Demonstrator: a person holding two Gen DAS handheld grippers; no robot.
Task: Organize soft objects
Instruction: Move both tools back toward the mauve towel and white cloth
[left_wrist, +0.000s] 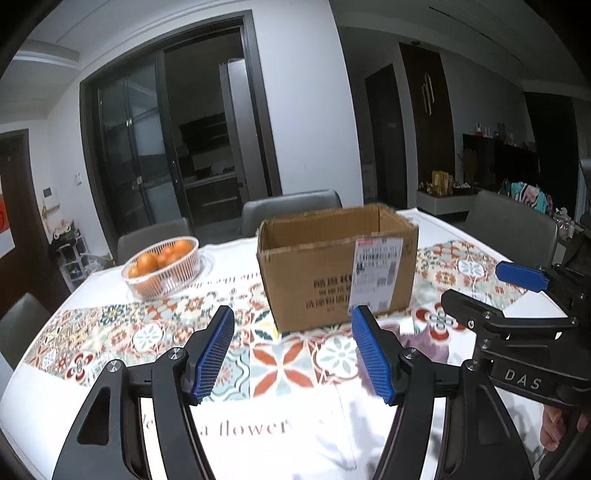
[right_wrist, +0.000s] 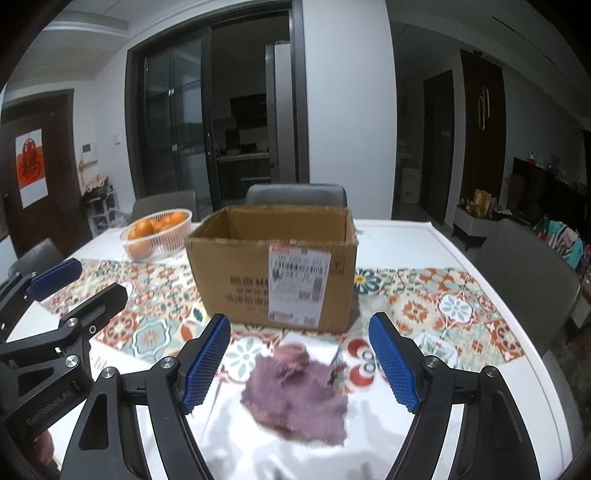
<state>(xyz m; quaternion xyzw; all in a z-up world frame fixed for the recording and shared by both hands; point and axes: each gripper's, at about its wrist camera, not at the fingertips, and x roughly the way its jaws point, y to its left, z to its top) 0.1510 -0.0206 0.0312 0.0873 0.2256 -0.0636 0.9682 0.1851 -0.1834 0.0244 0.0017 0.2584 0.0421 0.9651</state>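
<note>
A crumpled purple cloth (right_wrist: 299, 391) lies on the tablecloth in front of an open cardboard box (right_wrist: 273, 269). My right gripper (right_wrist: 300, 363) hovers over the cloth with its blue pads wide apart and not touching it; it is open. In the left wrist view the box (left_wrist: 338, 266) stands ahead and the purple cloth (left_wrist: 424, 347) shows to the right of my left gripper (left_wrist: 293, 354), which is open with nothing between its pads. The right gripper (left_wrist: 491, 291) appears at the right edge there, and the left gripper (right_wrist: 72, 284) at the left edge of the right wrist view.
A clear basket of oranges (left_wrist: 162, 267) stands left of the box on the patterned tablecloth (left_wrist: 284, 365). Grey chairs (left_wrist: 291, 210) surround the table, one (right_wrist: 532, 273) at the right side. A folded white piece (right_wrist: 314, 343) lies under the purple cloth's far edge.
</note>
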